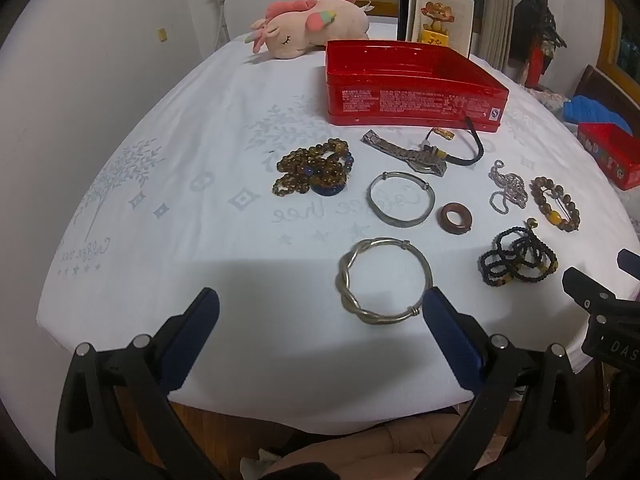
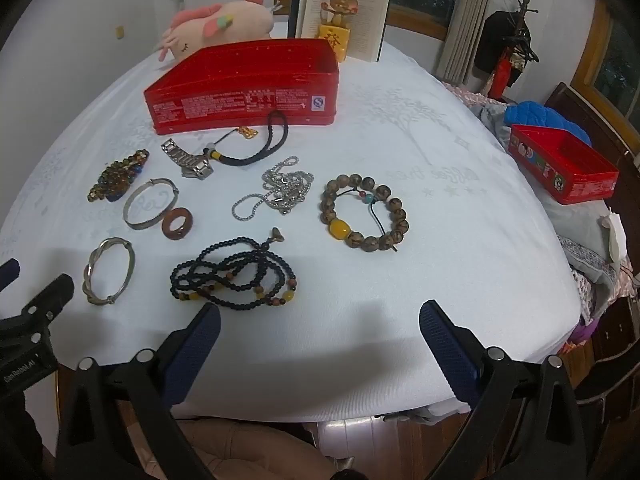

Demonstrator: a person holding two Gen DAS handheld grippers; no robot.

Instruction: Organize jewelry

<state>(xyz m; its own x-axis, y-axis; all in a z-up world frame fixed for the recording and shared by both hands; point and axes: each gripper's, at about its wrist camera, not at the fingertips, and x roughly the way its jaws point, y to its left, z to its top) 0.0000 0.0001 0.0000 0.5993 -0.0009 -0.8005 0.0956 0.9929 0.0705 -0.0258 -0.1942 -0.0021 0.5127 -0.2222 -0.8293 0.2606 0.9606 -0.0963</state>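
Note:
Jewelry lies on a white cloth in front of an open red tin (image 1: 412, 92) (image 2: 244, 92). A twisted silver bangle (image 1: 384, 280) (image 2: 108, 272) lies nearest, just ahead of my left gripper (image 1: 320, 312), which is open and empty. A plain silver bangle (image 1: 400, 198), a brown ring (image 1: 456, 218), a black bead necklace (image 2: 236, 276), a wooden bead bracelet (image 2: 364, 216), a silver chain (image 2: 280, 190), a watch (image 2: 188, 160) and amber beads (image 1: 312, 168) lie beyond. My right gripper (image 2: 320, 320) is open and empty, close to the black necklace.
A pink plush toy (image 1: 312, 26), an open book (image 2: 340, 16) and a figurine (image 2: 338, 20) stand behind the tin. A second small red tin (image 2: 564, 164) sits at the right on bedding. The table's front edge is just under both grippers.

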